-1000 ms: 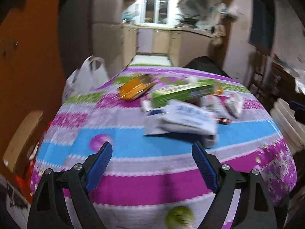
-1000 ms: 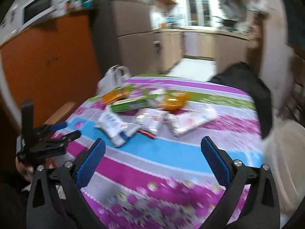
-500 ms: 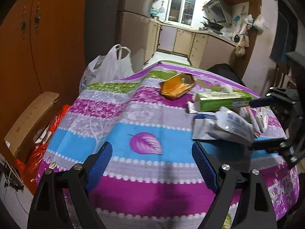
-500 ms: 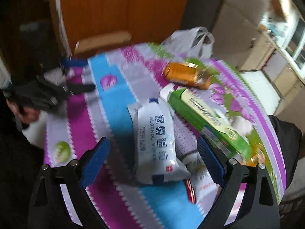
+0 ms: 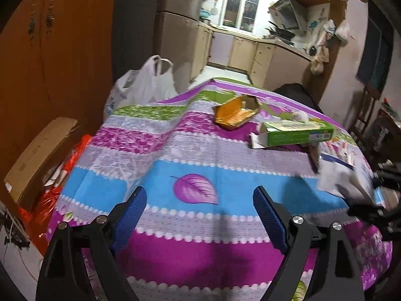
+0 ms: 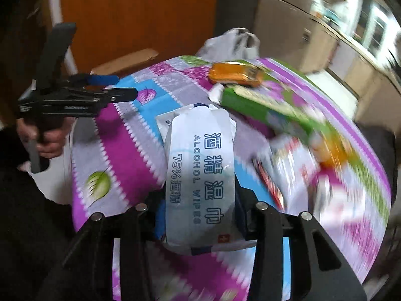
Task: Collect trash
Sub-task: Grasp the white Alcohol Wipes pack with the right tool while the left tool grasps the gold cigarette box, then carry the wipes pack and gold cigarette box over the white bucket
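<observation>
A white alcohol wipes packet (image 6: 200,165) lies lengthwise between the fingers of my right gripper (image 6: 200,213). Its jaws are closing, and the blue pads press the packet's sides just above the striped tablecloth (image 6: 120,138). In the left wrist view the same packet (image 5: 343,175) shows blurred at the right edge. My left gripper (image 5: 199,195) is open over the cloth's near side with nothing between its fingers. An orange packet (image 5: 236,114), a green carton (image 5: 298,133) and several blurred wrappers (image 6: 295,158) lie further back on the table.
A white plastic bag (image 5: 142,85) stands off the table's far left corner. A cardboard box (image 5: 37,158) and a red bag (image 5: 50,200) sit on the floor to the left. A dark chair back (image 5: 298,91) is behind the table. A hand (image 6: 50,138) holds the left gripper.
My right gripper has dropped onto the wipes packet and closed from wide open onto its sides. The left gripper shifted left earlier and now holds still, open.
</observation>
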Demonstrator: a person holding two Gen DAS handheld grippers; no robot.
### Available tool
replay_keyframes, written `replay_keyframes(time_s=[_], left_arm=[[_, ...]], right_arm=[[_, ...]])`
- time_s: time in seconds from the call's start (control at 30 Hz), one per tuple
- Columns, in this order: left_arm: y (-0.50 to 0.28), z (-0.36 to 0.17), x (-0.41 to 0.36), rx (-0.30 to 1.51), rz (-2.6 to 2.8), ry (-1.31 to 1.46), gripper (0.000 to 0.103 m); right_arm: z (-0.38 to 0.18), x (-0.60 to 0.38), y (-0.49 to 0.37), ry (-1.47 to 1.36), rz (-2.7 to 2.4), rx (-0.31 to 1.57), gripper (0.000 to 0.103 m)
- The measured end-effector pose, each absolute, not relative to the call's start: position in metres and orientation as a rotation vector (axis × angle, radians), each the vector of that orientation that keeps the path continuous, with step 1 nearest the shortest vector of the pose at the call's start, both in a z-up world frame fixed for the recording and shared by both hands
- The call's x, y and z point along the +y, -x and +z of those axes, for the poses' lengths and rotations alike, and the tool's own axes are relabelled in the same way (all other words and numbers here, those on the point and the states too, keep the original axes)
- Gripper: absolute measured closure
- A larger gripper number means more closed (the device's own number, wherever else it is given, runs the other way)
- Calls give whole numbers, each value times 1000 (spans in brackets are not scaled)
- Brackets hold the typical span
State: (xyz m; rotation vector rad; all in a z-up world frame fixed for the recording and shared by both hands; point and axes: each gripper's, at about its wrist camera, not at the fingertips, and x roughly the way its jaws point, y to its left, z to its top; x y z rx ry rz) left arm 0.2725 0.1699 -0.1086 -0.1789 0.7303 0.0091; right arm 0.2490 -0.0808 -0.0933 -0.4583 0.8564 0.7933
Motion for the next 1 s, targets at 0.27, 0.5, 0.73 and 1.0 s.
replay_keyframes(time_s=[0.27,0.5,0.73,1.0], left_arm=[[-371,-87,162,733,-247,-11,17],[-466,-108,145,801,-364,-173,17],[-497,-132,137,863,-480,-181,25],[-489,-134,123,820,-452,-265,52]], right_arm=[[-87,-153,-191,51,589,865,62],[-88,-183,-161,-114,478,865,62],[-82,-196,-159,-158,392,847,62],[-73,-202,-169,-209,267,778,62]])
